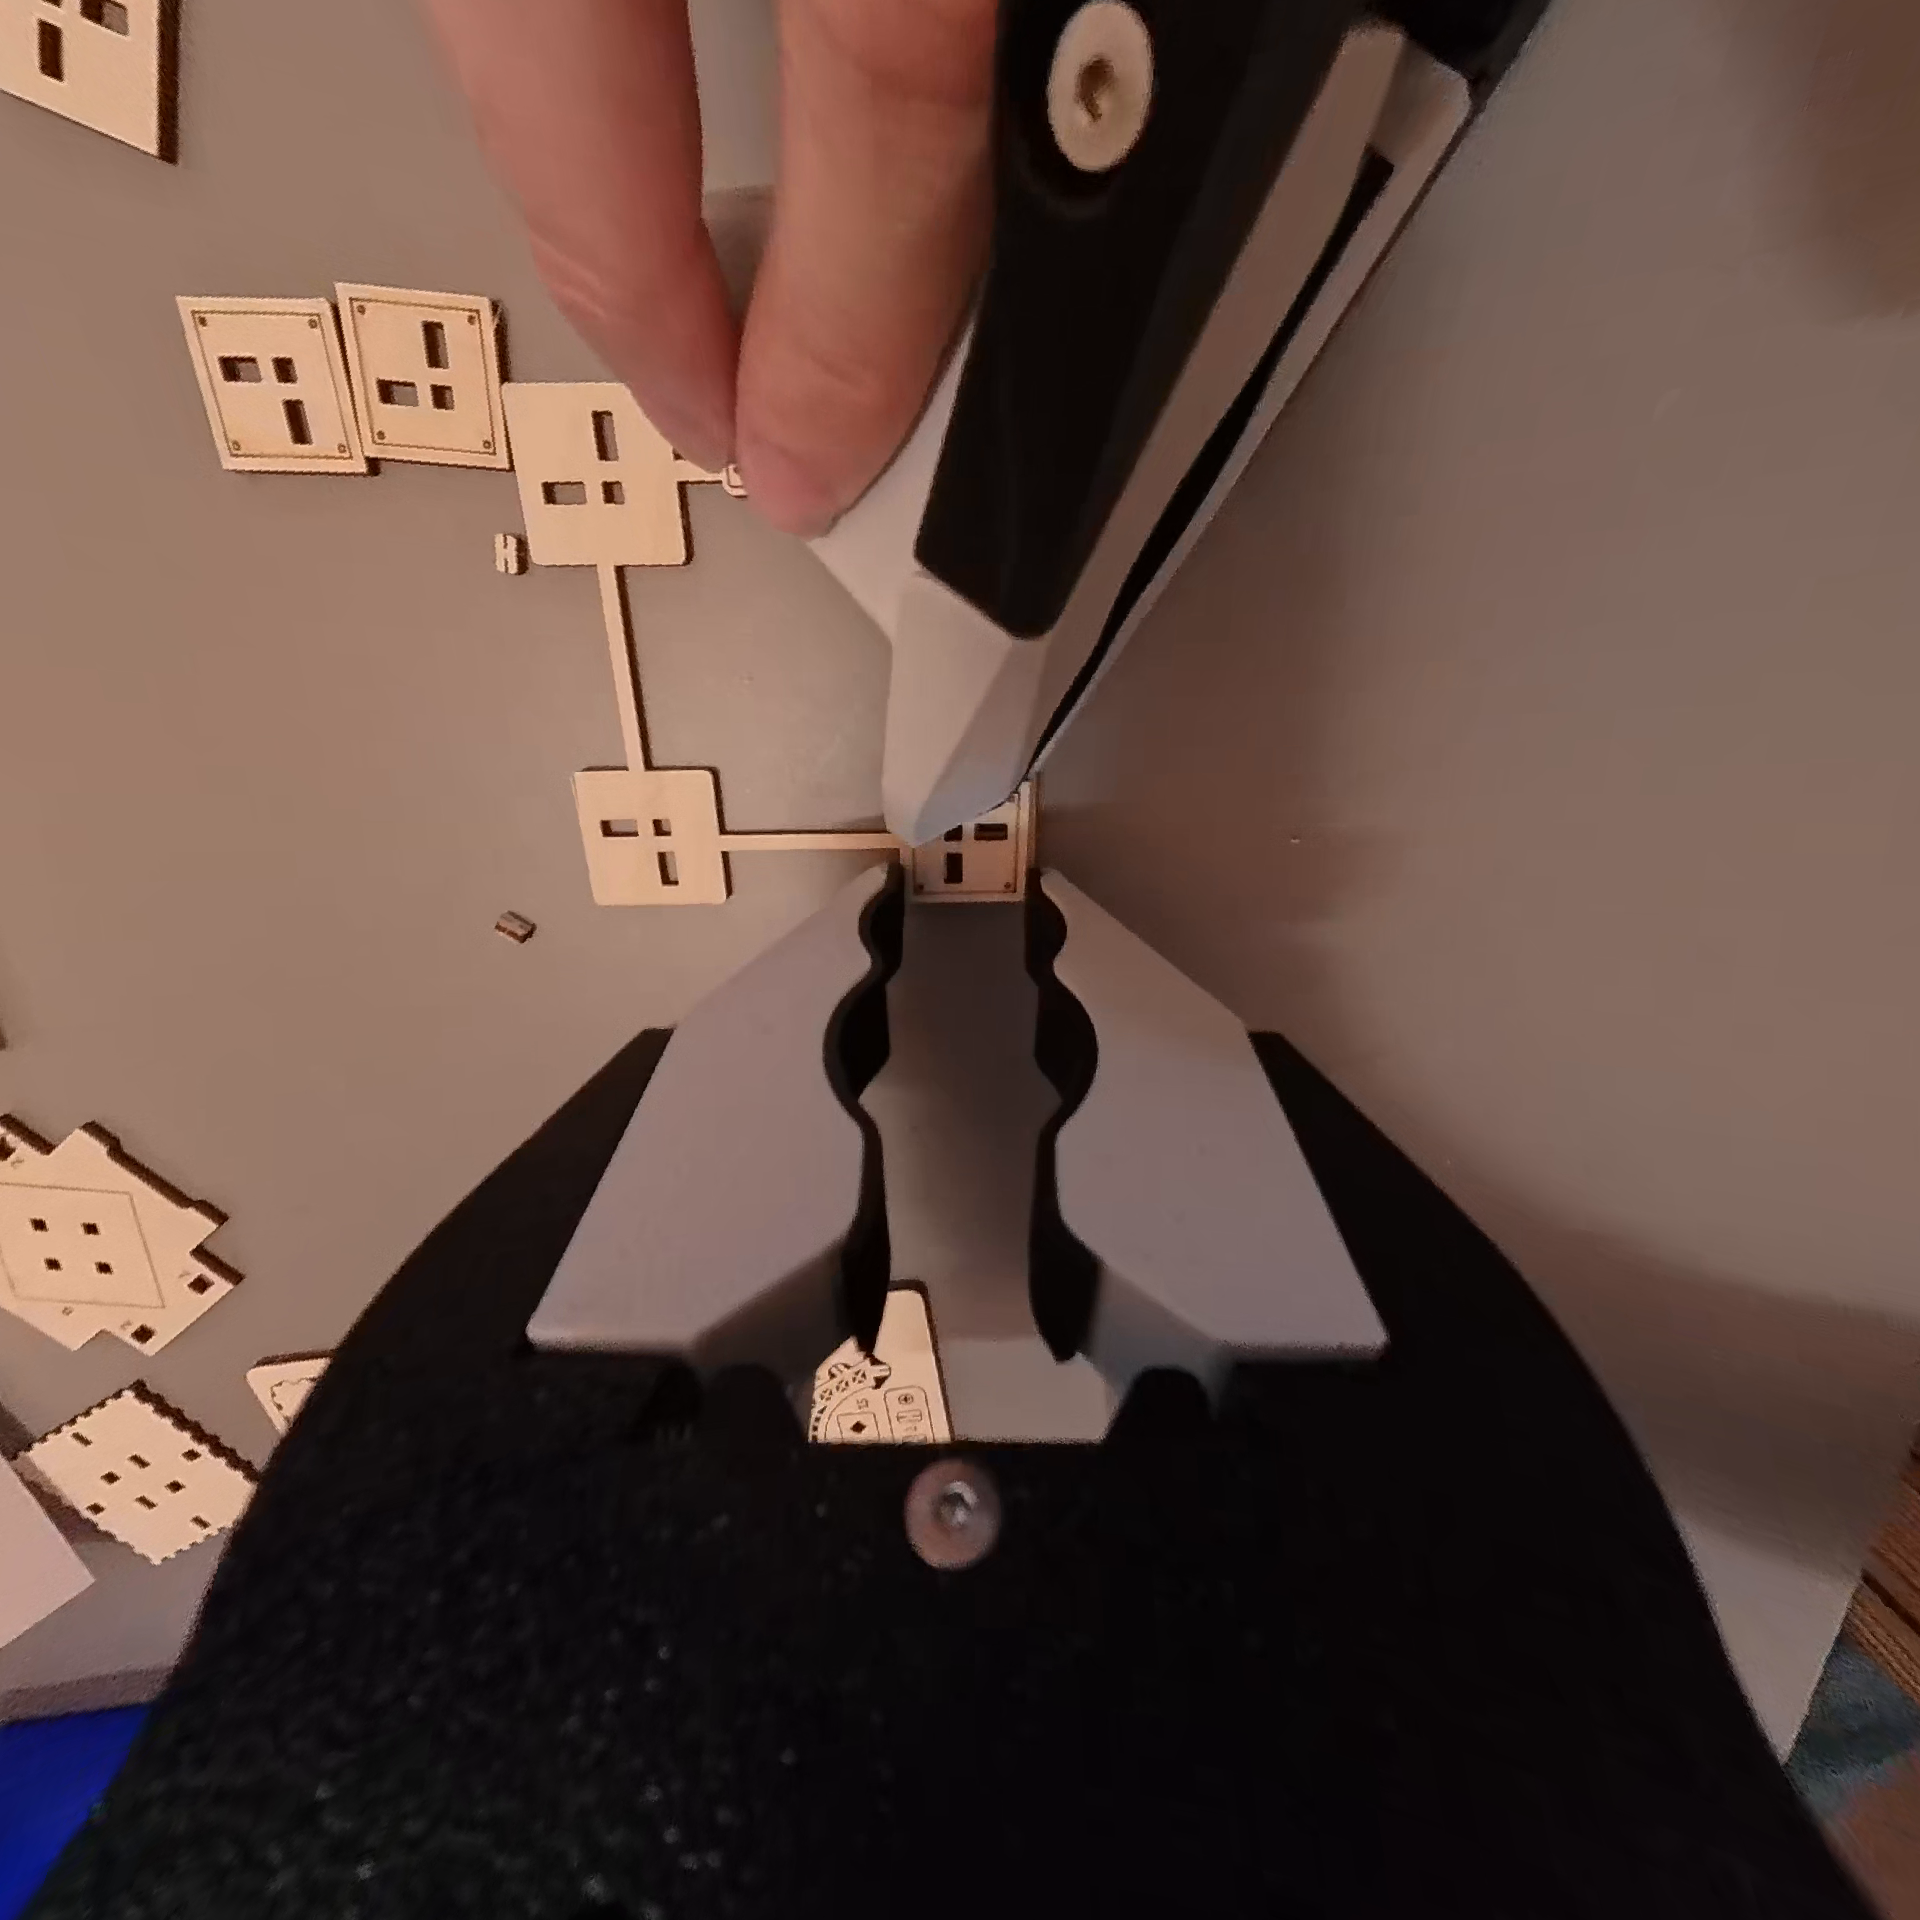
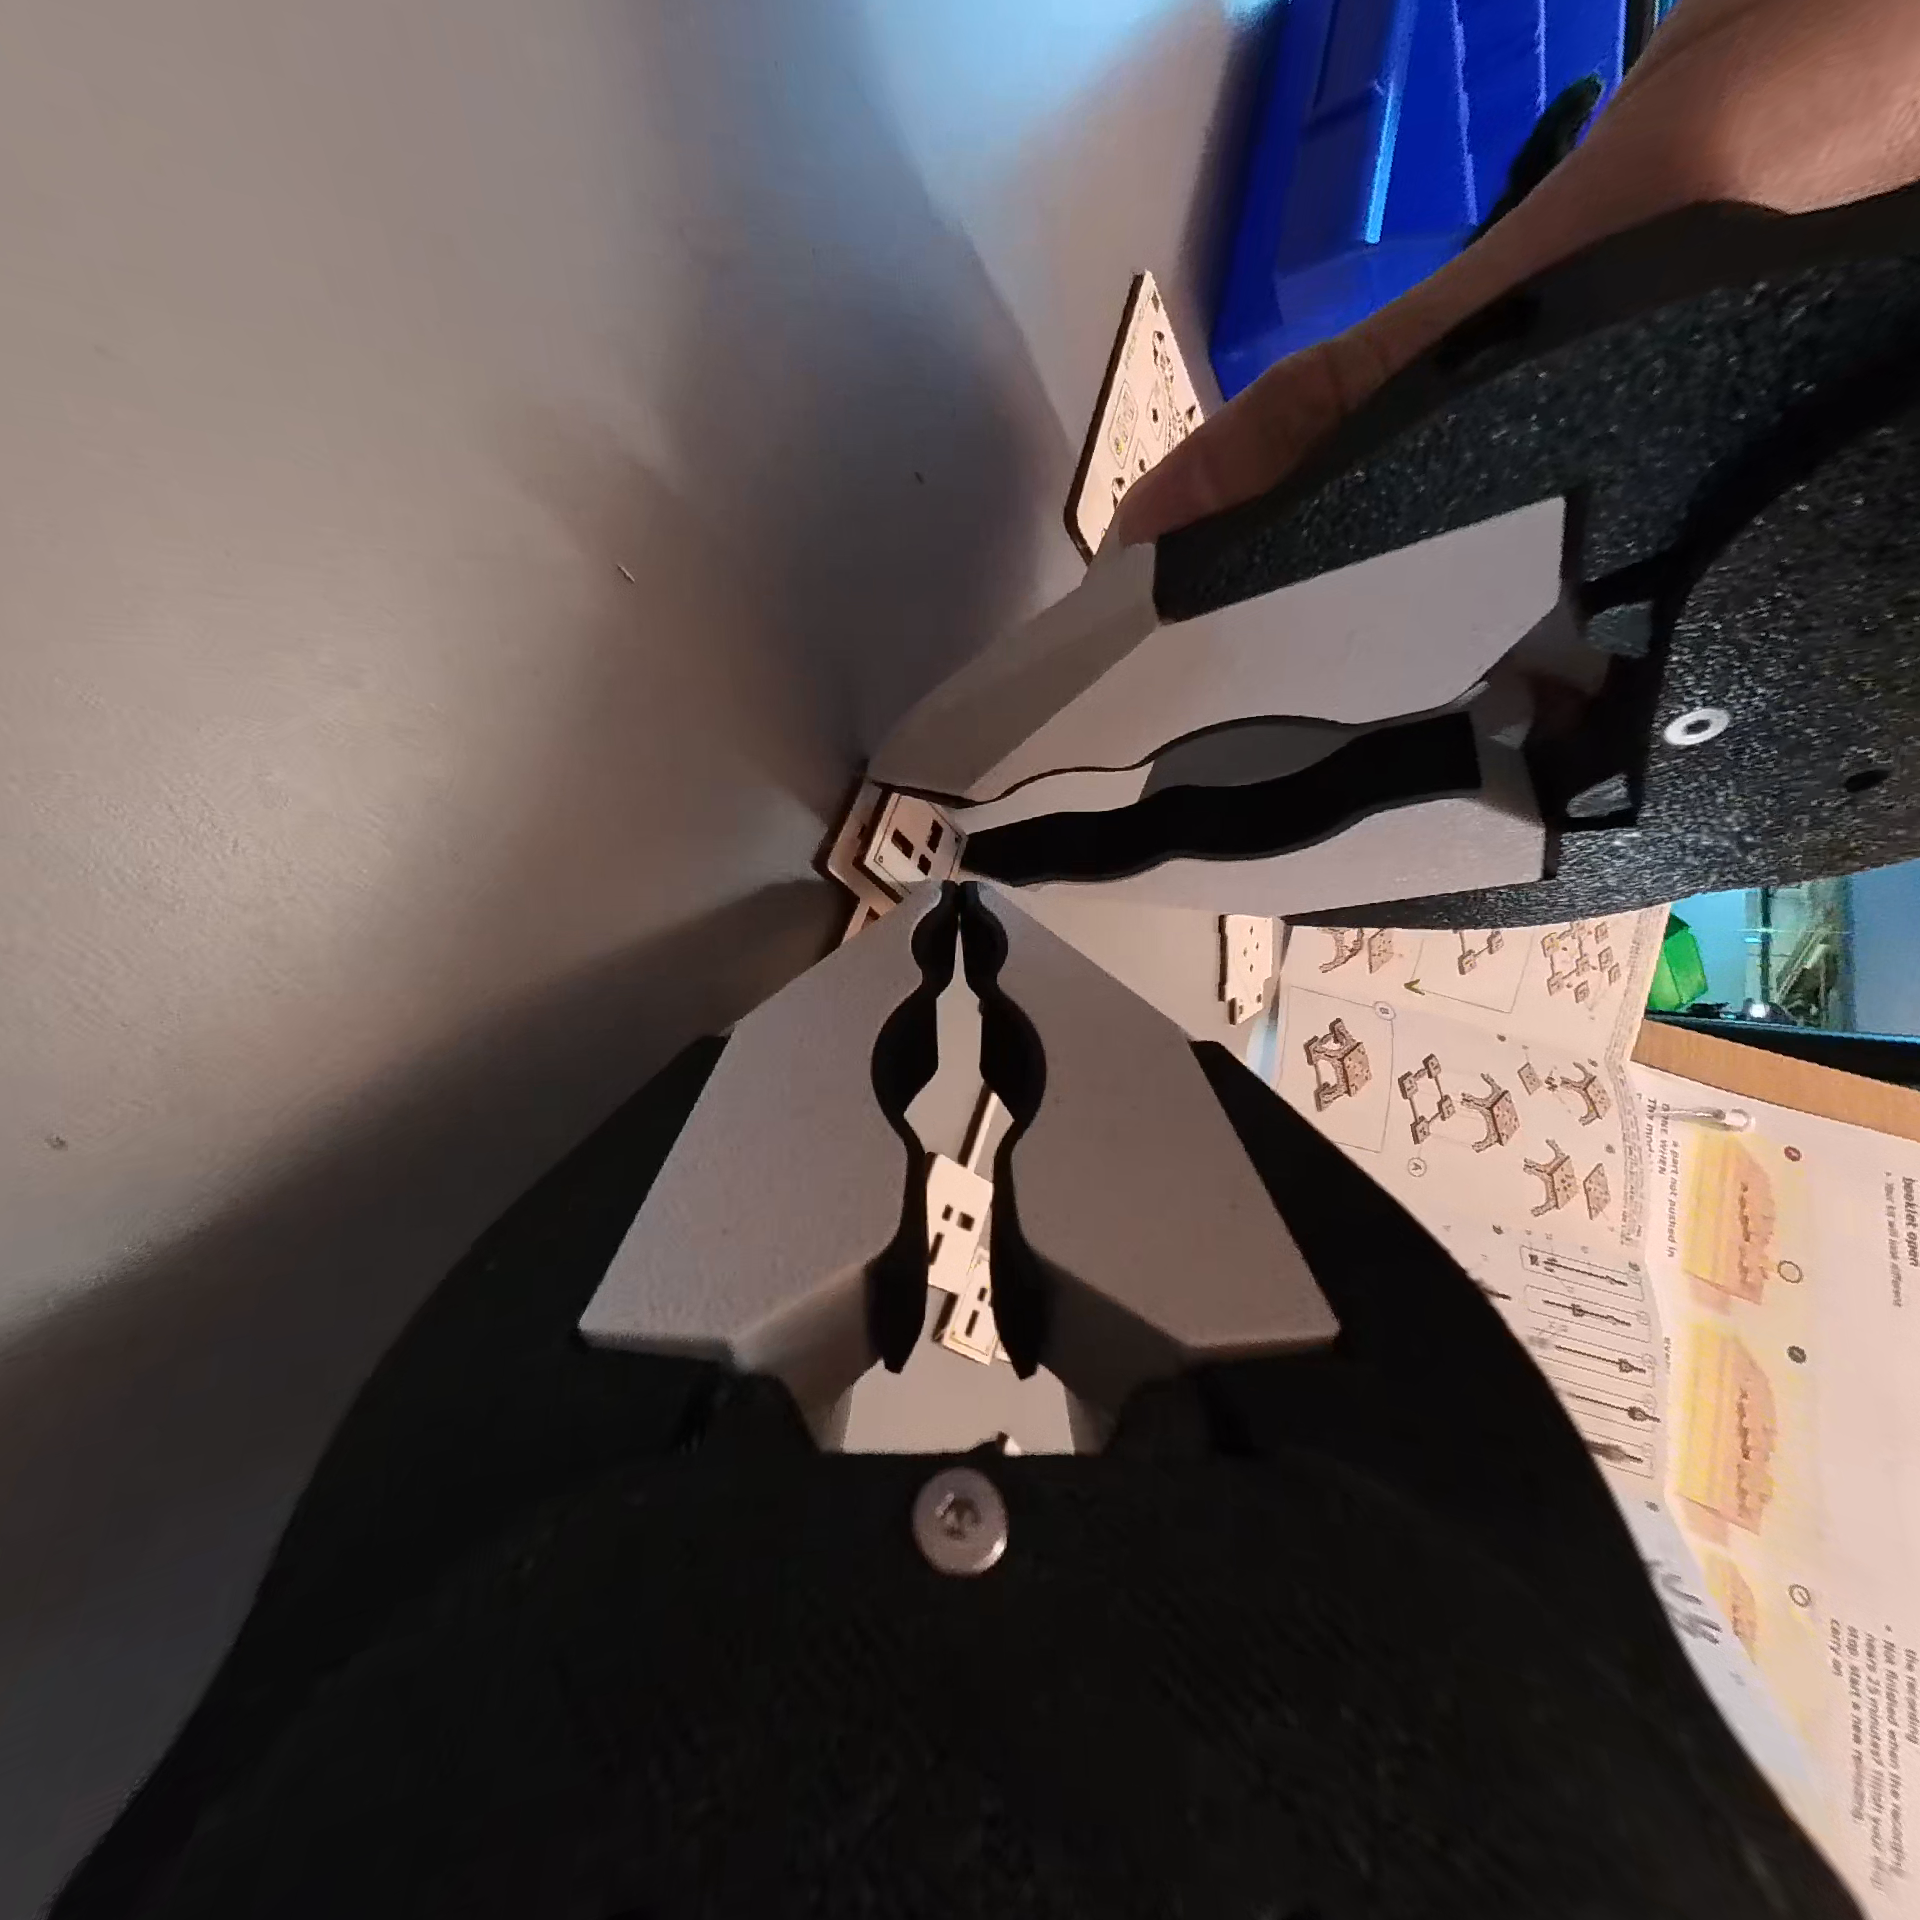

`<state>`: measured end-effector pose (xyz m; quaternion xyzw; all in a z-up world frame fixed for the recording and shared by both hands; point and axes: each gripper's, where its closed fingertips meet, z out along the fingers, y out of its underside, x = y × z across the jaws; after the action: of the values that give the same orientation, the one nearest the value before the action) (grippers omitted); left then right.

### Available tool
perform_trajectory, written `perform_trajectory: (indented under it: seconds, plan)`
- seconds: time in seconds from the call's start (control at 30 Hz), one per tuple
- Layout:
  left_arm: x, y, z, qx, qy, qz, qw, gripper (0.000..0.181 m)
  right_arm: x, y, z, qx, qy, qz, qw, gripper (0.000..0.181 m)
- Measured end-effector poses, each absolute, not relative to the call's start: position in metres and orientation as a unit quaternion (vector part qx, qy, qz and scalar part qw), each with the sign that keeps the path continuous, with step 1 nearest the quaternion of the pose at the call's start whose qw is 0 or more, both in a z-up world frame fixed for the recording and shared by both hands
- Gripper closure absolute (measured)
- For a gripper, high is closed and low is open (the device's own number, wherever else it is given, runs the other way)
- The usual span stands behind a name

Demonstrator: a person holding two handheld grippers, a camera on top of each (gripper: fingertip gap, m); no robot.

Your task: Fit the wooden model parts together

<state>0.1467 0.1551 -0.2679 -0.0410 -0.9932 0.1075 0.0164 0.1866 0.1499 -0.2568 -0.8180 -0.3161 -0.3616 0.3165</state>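
Observation:
A wooden frame [image 1: 649, 836] of square slotted plates joined by thin bars lies on the grey table [image 1: 312, 727]. A small square plate [image 1: 977, 857] sits at the frame's right end. My left gripper [image 1: 966, 883] straddles this plate, its jaws closed to the plate's width on its two side edges. My right gripper [image 1: 935, 831] comes down from above, shut, with its tip touching the plate's top left. In the right wrist view my right gripper [image 2: 951, 896] is shut beside the plate [image 2: 904, 842], and the left gripper [image 2: 961, 826] reaches in from the right.
Loose slotted plates [image 1: 270, 384] lie at the left, more [image 1: 94, 1236] at lower left, and tiny pegs [image 1: 512, 925] nearby. An instruction booklet [image 2: 1558, 1247], a printed wooden sheet [image 2: 1143, 405] and a blue bin [image 2: 1403, 156] lie to the right. A person's fingers [image 1: 779, 260] hold the right gripper. Tip to tip, the grippers are about 4 centimeters apart.

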Motion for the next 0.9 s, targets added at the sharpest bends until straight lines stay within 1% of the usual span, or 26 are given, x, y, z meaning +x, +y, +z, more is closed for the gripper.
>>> perform_trajectory:
  seconds: [0.3,0.9]
  plan:
    - [0.1467,0.1532,-0.2669,-0.031,-0.984,0.174,-0.010,0.161,0.1858,0.1459,-0.2590,-0.815,-0.332,-0.375,0.292,0.181]
    - [0.1452,0.1531,-0.2660,0.002,-0.964,0.266,-0.025,0.161,0.1794,0.1423,-0.2555,-0.805,-0.319,-0.395,0.307,0.181]
